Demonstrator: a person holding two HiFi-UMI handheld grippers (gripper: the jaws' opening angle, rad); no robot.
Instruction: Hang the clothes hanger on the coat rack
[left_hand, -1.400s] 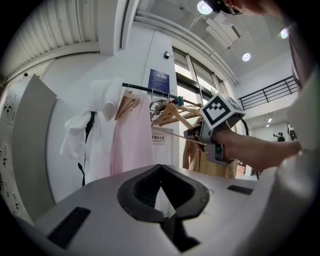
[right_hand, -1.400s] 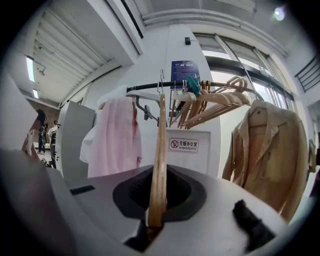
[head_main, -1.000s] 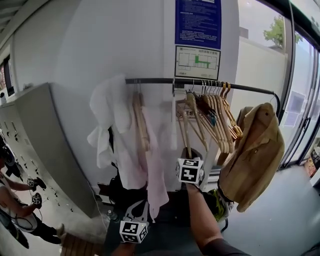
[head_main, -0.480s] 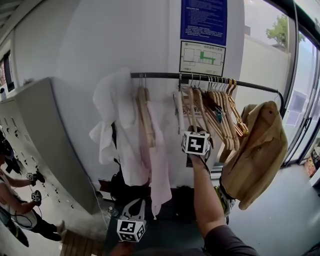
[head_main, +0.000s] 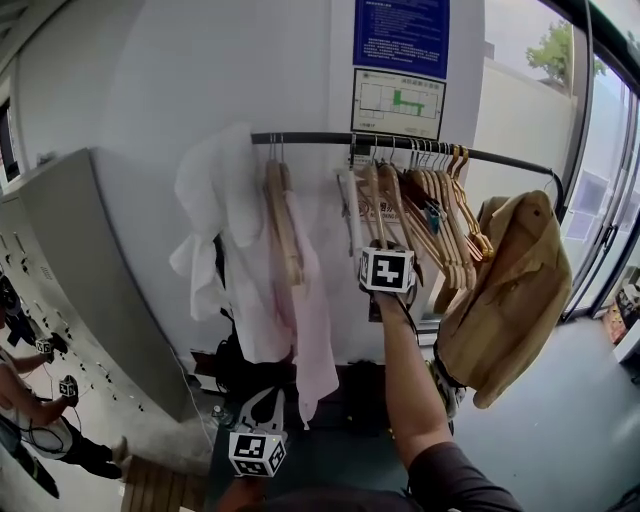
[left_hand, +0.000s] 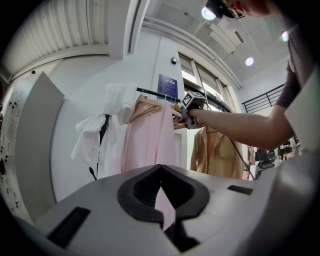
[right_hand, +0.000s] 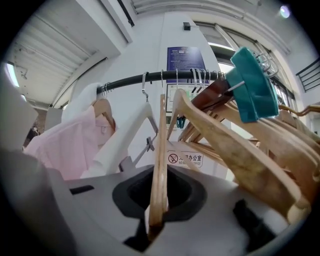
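Clamping hanger (right_hand: 160, 145) upright, right claw (right_hand: 156, 220), below rail (right_hand: 125, 80)

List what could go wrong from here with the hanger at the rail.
1. The right gripper has its jaws shut on the wooden hanger. Whether it hangs on the rail yet is unclear, so releasing might drop it.
2. Packed neighbouring hangers lie close beside it, and pulling back could snag them.

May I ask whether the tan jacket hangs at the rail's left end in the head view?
No, the tan jacket hangs at the rail's right end, beyond the wooden hangers.
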